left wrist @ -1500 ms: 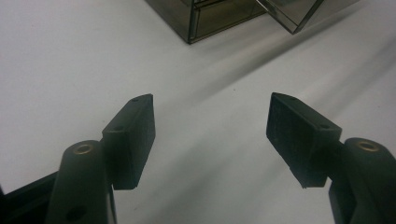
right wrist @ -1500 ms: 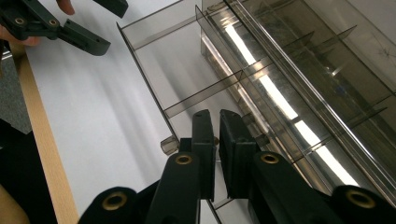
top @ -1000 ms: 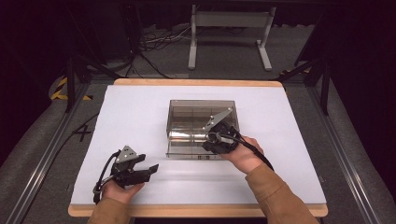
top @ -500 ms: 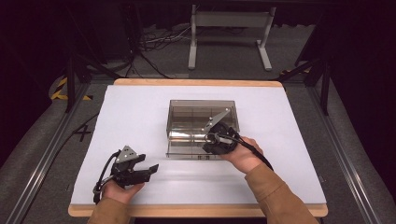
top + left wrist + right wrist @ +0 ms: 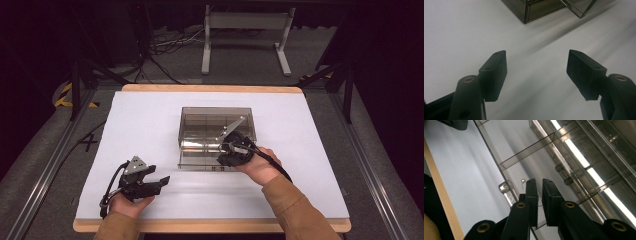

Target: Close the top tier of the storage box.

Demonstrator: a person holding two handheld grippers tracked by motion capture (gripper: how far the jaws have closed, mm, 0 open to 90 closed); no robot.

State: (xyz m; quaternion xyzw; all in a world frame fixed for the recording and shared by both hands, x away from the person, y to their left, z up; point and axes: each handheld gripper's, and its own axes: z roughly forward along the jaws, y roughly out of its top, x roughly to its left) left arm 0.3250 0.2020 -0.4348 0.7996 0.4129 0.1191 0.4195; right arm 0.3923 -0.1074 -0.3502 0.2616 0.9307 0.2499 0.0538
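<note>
Right tool [image 5: 231,154], jaws nearly closed, a narrow gap between them, reaching into the pulled-out drawer [image 5: 506,160] of a smoky clear plastic box [image 5: 217,127]; whether it pinches anything cannot be told. A small bead [image 5: 523,180] lies just ahead of the jaws. Left tool [image 5: 150,184] rests released on the tabletop [image 5: 150,120], well apart. The drawer looks light, rigid, slippery: best held by its front lip.
</note>
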